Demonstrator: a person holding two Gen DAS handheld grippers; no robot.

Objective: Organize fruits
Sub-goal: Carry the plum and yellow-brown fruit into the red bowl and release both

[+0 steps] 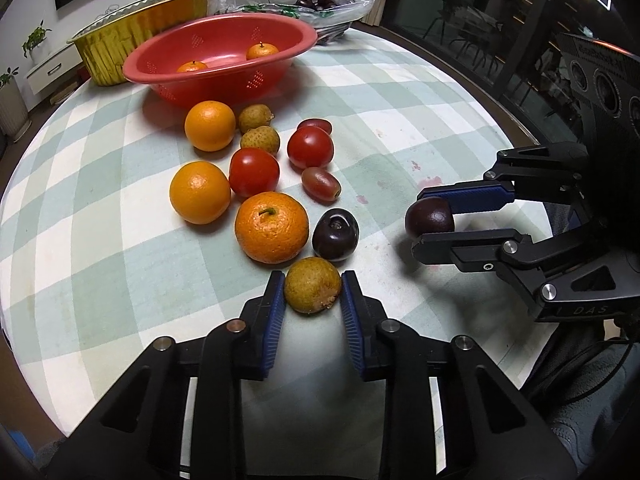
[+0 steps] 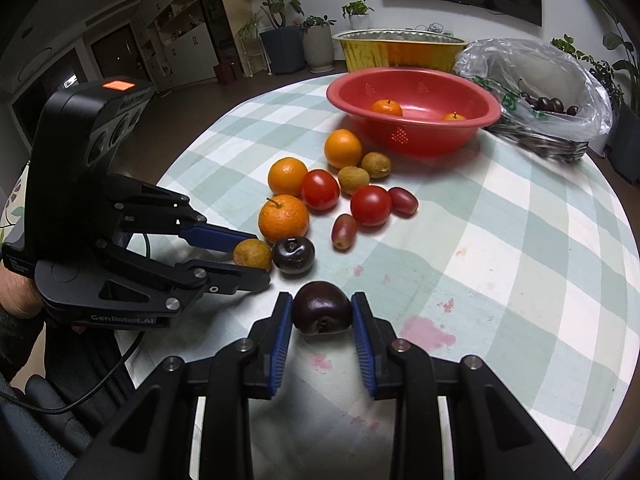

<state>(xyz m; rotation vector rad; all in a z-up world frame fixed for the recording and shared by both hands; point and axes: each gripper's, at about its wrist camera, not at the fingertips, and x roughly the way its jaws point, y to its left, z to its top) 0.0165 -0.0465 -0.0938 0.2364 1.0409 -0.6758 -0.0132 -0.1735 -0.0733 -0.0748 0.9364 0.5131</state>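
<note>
My left gripper [image 1: 313,286] is shut on a brownish-yellow longan [image 1: 313,285], low over the checked cloth; it also shows in the right wrist view [image 2: 253,254]. My right gripper [image 2: 322,310] is shut on a dark cherry [image 2: 322,308], seen from the left wrist view too [image 1: 430,218]. A second dark cherry [image 1: 335,234] lies on the cloth beside a stemmed orange [image 1: 272,227]. Two more oranges [image 1: 200,192], two red tomatoes [image 1: 254,172], two red grapes [image 1: 321,184] and two longans [image 1: 260,139] lie in a cluster.
A red colander bowl [image 1: 224,68] holds two small oranges [image 1: 262,51]. Behind it stand a gold foil tray [image 1: 132,40] and a plastic-lined basket [image 2: 540,136] with dark cherries [image 2: 550,105]. Pink juice stains [image 2: 426,332] mark the cloth. The round table's edge [image 2: 624,320] curves close on the right.
</note>
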